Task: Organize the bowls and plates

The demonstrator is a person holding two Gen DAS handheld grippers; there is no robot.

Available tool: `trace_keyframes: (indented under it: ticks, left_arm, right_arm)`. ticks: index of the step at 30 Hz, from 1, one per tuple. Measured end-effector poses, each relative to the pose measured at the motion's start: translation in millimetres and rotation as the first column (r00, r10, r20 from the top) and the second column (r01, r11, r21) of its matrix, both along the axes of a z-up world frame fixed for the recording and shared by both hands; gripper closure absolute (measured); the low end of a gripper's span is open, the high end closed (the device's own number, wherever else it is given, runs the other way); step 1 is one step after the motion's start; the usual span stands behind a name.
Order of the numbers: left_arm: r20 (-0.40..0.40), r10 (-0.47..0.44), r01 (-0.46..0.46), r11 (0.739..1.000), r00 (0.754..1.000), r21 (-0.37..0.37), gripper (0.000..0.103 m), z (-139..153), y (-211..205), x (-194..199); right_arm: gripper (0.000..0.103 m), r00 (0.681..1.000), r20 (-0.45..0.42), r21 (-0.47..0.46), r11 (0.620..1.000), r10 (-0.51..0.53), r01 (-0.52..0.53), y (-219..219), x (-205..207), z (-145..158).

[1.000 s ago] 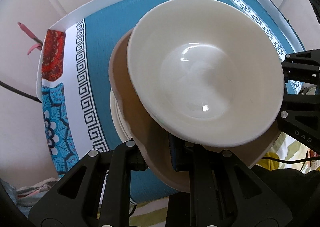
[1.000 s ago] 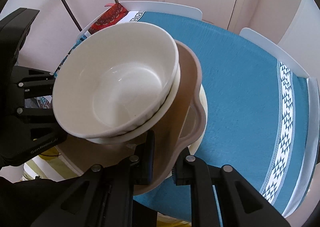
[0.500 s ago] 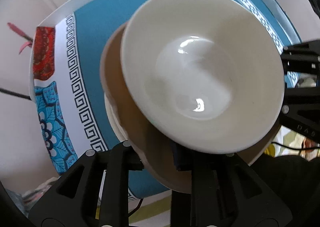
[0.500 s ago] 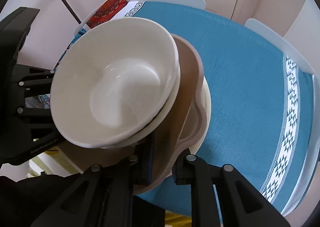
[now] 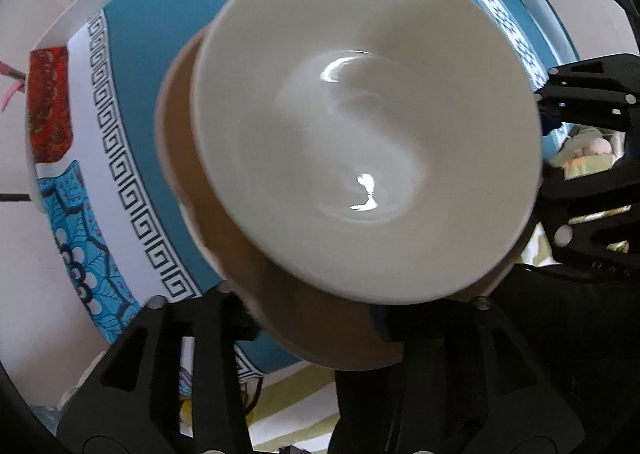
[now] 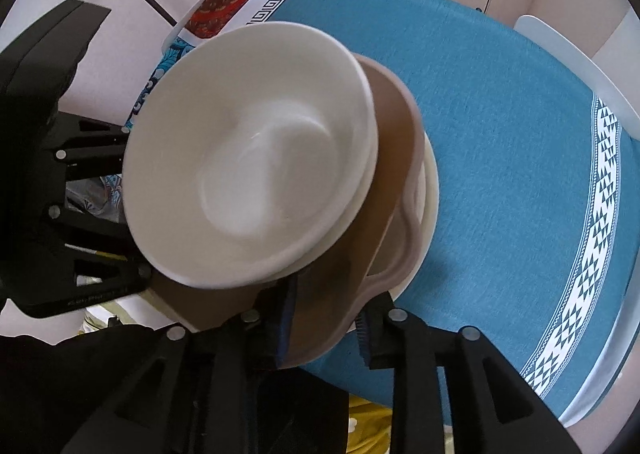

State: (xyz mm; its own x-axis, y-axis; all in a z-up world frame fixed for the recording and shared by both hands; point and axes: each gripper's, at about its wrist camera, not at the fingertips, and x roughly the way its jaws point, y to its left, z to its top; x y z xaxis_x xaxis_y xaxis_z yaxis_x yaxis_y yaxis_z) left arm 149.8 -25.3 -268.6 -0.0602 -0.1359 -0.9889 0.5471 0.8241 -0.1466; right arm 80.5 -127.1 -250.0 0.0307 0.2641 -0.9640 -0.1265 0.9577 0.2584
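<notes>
So the worktop [image 6: 500, 126] is covered by a teal cloth [image 5: 160, 66] with a black-and-white key border, plus a red patterned patch [image 5: 50, 106] at the far left. Nothing is parked in the way on the bare cloth. Near the worktop's front edge, a cream bowl [image 5: 360, 126] is stacked on a tan sectioned plate [image 6: 400, 158], and a pale plate [image 6: 430, 190] is seen peeking out underneath. The bowl is glossy and a bit motion-blurred. The left tongs [image 5: 312, 318] have just been opening, with the tan plate's rim between the jaws but no longer pinched. Same for the right tongs [image 6: 324, 318]: narrowly parted, just opened, the rim sat loose between them.
</notes>
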Motion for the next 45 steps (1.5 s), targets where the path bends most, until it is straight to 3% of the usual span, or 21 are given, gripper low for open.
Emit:
trace_keyframes:
  ticks: [5,9,16,19,28,32,34,37,39,42,45]
  left_arm:
    - [-0.01,0.002,-0.002,1.0,1.0,-0.004,0.055,-0.1,-1.5,1.1]
    - [-0.022,0.02,-0.02,1.0,1.0,-0.022,0.053,1.9,-0.2,1.1]
    - [-0.018,0.054,-0.055,0.995,0.998,-0.079,0.028,15.0,3.5,-6.5]
    - [0.01,0.056,-0.055,0.997,0.998,-0.059,0.019,20.2,6.5,-9.1]
    - [0.085,0.098,-0.092,0.993,0.992,-0.07,0.018,61.1,25.1,-30.1]
    - [0.149,0.12,-0.107,0.99,0.982,-0.089,0.018,85.4,26.9,-54.1]
    - [0.196,0.161,-0.136,0.982,0.967,-0.133,0.018,107.4,31.5,-68.3]
    - [0.303,0.238,-0.181,0.962,0.923,-0.204,0.018,147.6,39.6,-82.9]
    - [0.398,0.295,-0.207,0.946,0.869,-0.25,0.018,177.7,42.7,-96.4]
    - [0.528,0.371,-0.228,0.92,0.763,-0.317,0.012,218.0,46.7,-119.2]
    - [0.634,0.444,-0.229,0.89,0.633,-0.395,0.001,256.1,51.6,-143.3]
  right_arm:
    - [0.062,1.0,-0.005,0.029,1.0,0.01,-0.009,5.2,-0.6,0.5]
    - [0.06,1.0,-0.001,0.016,1.0,0.002,-0.002,8.1,-2.1,1.8]
    - [0.06,0.998,0.02,-0.002,0.999,-0.054,0.054,4.8,-6.7,9.0]
    - [0.06,0.997,0.035,-0.009,0.998,-0.062,0.062,4.4,-9.2,13.6]
    - [0.059,0.991,0.105,-0.028,0.996,-0.084,0.087,-1.5,-34.8,46.8]
    - [0.059,0.977,0.184,-0.027,0.993,-0.111,0.118,-1.1,-54.8,75.3]
    - [0.059,0.959,0.246,-0.028,0.988,-0.142,0.153,-3.4,-67.2,97.7]
    - [0.059,0.916,0.36,-0.042,0.978,-0.178,0.206,-6.1,-84.4,135.7]
    - [0.053,0.871,0.446,-0.036,0.968,-0.208,0.249,-6.5,-97.2,164.4]
    - [0.019,0.789,0.564,-0.015,0.953,-0.243,0.304,-13.7,-120.6,205.0]
    - [0.017,0.713,0.643,-0.008,0.928,-0.28,0.372,-18.4,-140.4,235.4]
